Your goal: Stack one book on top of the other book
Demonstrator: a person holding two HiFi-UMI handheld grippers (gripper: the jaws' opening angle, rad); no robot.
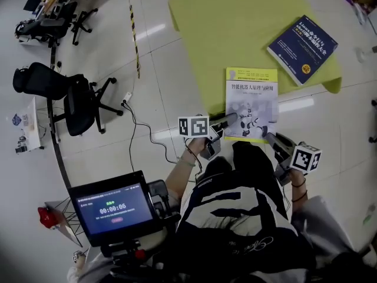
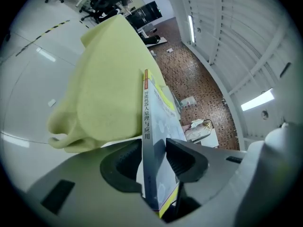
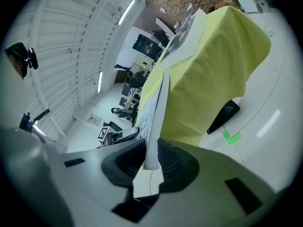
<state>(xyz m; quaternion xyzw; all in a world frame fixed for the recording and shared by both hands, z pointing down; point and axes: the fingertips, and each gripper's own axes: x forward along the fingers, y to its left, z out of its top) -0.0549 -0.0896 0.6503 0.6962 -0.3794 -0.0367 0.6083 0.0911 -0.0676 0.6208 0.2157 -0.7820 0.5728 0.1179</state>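
The book (image 1: 251, 96) looks stiff and fairly light; right gripper (image 1: 268, 136) pinches its near edge, left gripper (image 1: 231, 118) gapes around it, unclamped.

Glossy white tiled floor (image 1: 159, 52); black office chair (image 1: 76, 102) at left.

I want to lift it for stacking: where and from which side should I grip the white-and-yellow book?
Grip the white-and-yellow book at its near edge, coming from the person's side: that edge overhangs the yellow table, so tool jaws fit above and below it.
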